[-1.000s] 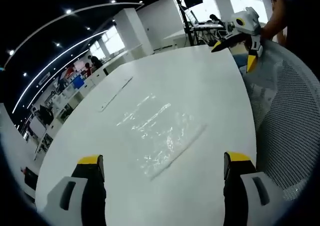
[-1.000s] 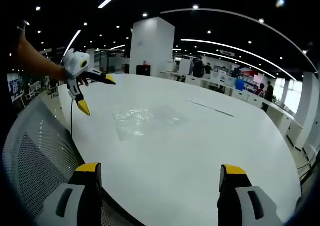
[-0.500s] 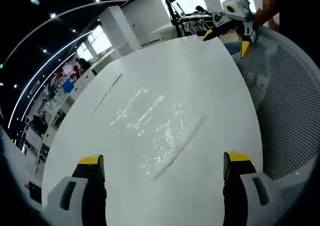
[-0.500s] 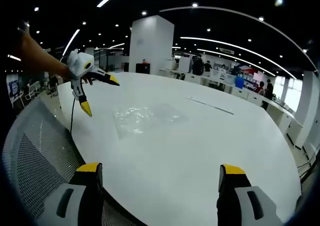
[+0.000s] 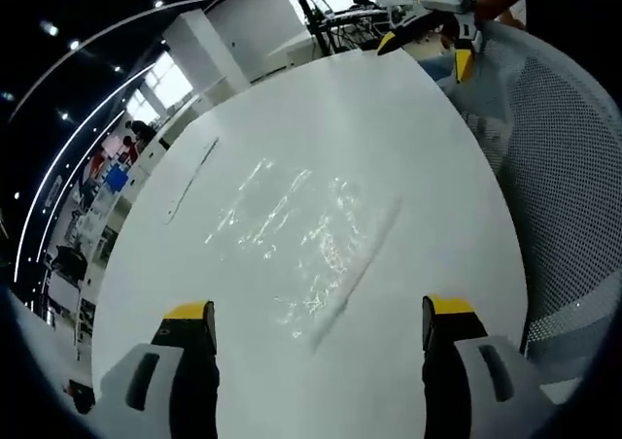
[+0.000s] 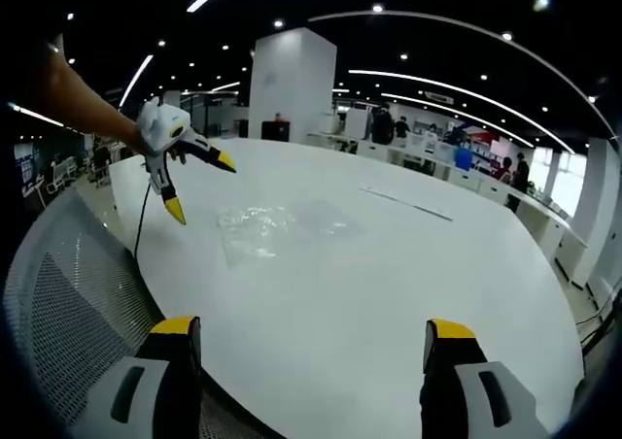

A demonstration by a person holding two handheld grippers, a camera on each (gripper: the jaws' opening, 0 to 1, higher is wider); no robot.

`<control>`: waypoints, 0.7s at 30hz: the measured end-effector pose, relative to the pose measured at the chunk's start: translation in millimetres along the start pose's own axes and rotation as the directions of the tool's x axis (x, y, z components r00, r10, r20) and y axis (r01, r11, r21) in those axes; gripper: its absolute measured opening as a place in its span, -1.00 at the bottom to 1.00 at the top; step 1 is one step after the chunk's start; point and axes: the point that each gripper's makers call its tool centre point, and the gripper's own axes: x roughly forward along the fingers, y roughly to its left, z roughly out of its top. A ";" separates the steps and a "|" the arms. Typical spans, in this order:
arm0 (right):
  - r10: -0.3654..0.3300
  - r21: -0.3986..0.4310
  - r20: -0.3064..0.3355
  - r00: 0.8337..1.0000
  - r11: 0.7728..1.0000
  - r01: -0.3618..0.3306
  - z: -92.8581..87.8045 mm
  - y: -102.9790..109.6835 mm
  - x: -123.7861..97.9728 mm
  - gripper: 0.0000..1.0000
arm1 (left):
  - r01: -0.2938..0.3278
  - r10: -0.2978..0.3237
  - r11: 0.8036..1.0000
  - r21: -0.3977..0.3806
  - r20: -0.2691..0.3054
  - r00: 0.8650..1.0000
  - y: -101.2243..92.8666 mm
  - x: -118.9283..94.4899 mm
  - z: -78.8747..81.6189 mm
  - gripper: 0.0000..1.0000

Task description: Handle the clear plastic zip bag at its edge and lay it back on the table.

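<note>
On white table point(image 5: 428, 148), faint clear bag point(image 5: 292, 240), both claws wide.

A large white table point(image 6: 369, 293) stands in a dim open office with ceiling light strips point(image 6: 457, 80), a white pillar point(image 6: 292, 89) and bright windows point(image 5: 160, 94)

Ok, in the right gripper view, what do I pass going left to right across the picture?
Mesh chair back → left gripper, jaws open → zip bag flat on the table → thin strip lying on the table further right.
</note>
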 end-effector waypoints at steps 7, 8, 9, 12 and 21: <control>-0.007 -0.001 -0.012 1.000 1.000 0.007 -2.1 -1.5 -0.1 0.89 | 0.043 -0.042 0.999 0.029 -0.019 0.999 -0.6 3.6 -5.5 0.45; -0.008 -0.001 -0.014 1.000 1.000 0.008 -2.5 -1.5 0.0 0.88 | 0.048 -0.047 0.998 0.031 -0.025 0.999 -0.5 4.0 -6.5 0.43; -0.008 -0.002 -0.016 1.000 1.000 0.008 -2.8 -1.7 0.0 0.88 | 0.051 -0.050 0.998 0.034 -0.033 0.998 0.0 4.4 -7.6 0.41; -0.004 -0.001 -0.024 1.000 1.000 0.004 -4.3 -0.9 0.3 0.86 | 0.055 -0.052 0.996 0.065 -0.048 0.997 3.1 6.0 -10.1 0.33; -0.011 -0.015 -0.040 0.999 1.000 0.010 -6.5 -1.9 0.2 0.81 | 0.056 -0.049 0.993 0.101 -0.072 0.996 10.5 10.5 -15.1 0.25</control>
